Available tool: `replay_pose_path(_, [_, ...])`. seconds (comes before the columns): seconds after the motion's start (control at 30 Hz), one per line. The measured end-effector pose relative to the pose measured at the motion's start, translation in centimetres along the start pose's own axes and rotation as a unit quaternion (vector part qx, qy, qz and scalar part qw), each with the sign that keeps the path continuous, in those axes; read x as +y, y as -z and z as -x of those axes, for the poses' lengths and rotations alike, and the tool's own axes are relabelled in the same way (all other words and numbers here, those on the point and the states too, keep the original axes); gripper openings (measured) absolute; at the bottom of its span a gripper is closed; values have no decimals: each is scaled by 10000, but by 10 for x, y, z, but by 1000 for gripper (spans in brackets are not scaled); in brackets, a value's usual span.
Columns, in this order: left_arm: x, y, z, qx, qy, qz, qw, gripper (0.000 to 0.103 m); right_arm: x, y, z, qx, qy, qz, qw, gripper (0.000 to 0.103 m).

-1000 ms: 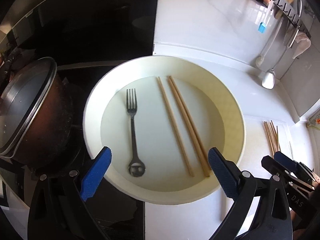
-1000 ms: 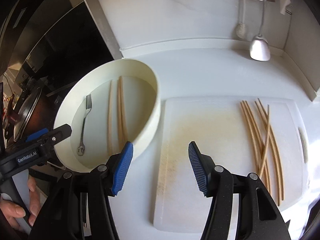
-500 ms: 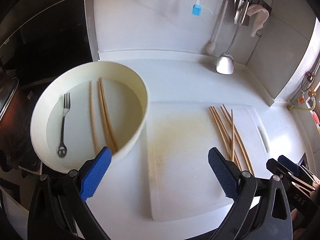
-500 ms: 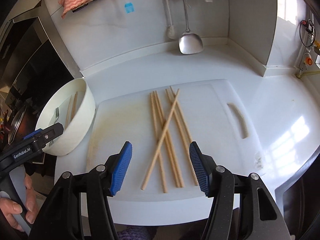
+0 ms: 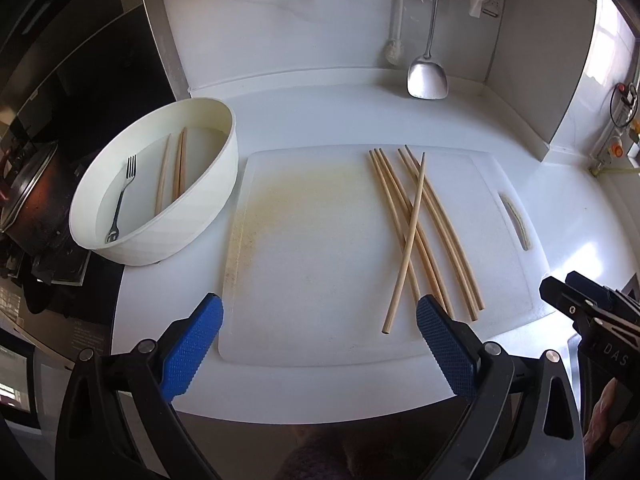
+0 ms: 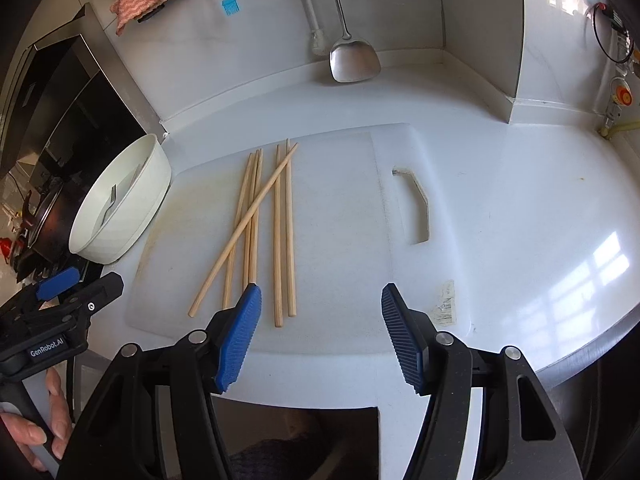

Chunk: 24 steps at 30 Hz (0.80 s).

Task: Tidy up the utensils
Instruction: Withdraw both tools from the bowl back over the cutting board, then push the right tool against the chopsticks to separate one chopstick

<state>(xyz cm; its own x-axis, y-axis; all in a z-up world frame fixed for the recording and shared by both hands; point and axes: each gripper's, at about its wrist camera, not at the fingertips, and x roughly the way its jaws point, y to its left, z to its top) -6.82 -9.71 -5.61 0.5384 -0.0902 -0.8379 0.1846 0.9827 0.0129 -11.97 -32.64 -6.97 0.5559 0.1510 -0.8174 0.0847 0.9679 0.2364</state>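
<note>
While both tools hang released, right tool just widening over loose chopsticks on the cutting board, the crossed stick risks rolling when pinched

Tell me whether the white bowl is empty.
Not empty: the white bowl holds a fork and three chopsticks lying flat on its bottom.

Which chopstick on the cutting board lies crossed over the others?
The single slanted chopstick: it lies diagonally across the others on the cutting board, which run roughly parallel.
</note>
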Motion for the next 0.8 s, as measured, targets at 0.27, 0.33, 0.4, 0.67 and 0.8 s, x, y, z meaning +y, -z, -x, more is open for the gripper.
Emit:
replay_pose_path(0.27, [-10,-6,-39,-110,429,-318,9985,96,8,-2,-10,64,199,-203,9996,60])
replay_pose_path(0.33, [-13,-6,-53,-68,563,-291,9980,96,10,-3,-13,57,355,-128,9993,60])
replay_pose_path(0.4, [-17,-5,-65,43,546,-343,9979,96,7,-3,-15,63,354,-235,9991,60])
replay_pose_path(0.67, [-28,3,-85,55,312,-472,9984,93,-5,-6,-30,198,220,-180,9994,60])
replay_pose_path(0.8, [-34,6,-97,260,288,-461,9982,87,-13,-13,-34,148,125,-217,9996,60])
